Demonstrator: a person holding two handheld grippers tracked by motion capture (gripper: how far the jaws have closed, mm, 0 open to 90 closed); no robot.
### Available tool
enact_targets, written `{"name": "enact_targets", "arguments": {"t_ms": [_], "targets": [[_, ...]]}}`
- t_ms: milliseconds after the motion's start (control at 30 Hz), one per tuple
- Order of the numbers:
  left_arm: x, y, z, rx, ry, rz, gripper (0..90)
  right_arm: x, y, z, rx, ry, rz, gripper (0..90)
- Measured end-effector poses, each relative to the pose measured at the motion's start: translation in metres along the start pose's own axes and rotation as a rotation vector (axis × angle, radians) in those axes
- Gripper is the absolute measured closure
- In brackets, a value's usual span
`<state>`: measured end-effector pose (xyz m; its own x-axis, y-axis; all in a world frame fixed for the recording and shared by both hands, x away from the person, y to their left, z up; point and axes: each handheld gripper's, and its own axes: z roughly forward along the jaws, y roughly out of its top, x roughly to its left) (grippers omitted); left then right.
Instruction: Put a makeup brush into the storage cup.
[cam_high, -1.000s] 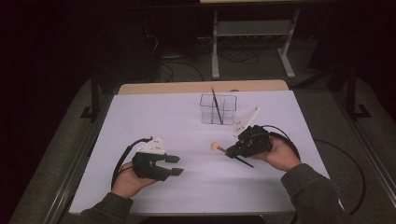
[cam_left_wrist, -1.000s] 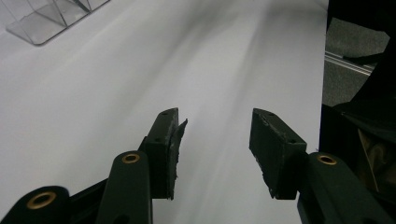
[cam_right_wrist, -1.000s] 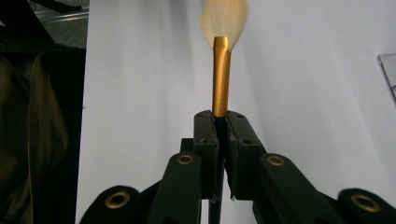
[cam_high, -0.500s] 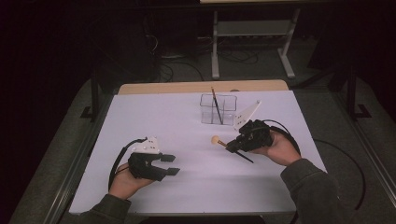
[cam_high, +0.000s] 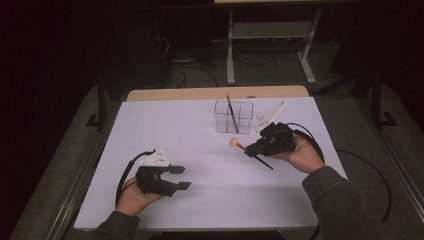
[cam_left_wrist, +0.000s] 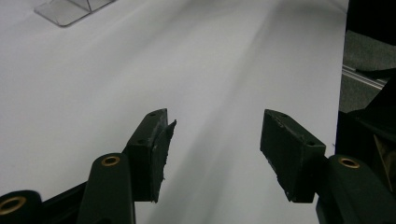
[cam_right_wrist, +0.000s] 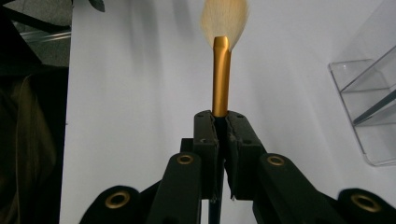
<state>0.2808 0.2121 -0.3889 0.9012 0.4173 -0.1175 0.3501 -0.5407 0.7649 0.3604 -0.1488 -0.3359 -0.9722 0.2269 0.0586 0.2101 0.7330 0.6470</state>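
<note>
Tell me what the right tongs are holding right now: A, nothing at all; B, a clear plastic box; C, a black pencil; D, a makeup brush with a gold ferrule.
D: in the right gripper view the right tongs are shut on a makeup brush, its gold ferrule and pale bristles sticking out past the jaws, while the clear organizer stands apart on the table.

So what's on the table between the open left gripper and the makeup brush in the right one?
Nothing: in the high view, bare white table separates the left gripper from the makeup brush.
</note>
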Motion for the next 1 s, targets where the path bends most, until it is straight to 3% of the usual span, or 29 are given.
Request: {"name": "enact_targets", "arguments": {"t_ms": [467,1000], "targets": [[0.003,-0.004,-0.007,-0.017,0.022,-0.014,38.4,-0.011,0.007,-0.004,-0.006,-0.008,0.024,83.0],[0.005,-0.007,-0.009,-0.03,0.018,-0.031,33.9,-0.025,0.019,-0.01,-0.02,-0.021,0.043,83.0]]}}
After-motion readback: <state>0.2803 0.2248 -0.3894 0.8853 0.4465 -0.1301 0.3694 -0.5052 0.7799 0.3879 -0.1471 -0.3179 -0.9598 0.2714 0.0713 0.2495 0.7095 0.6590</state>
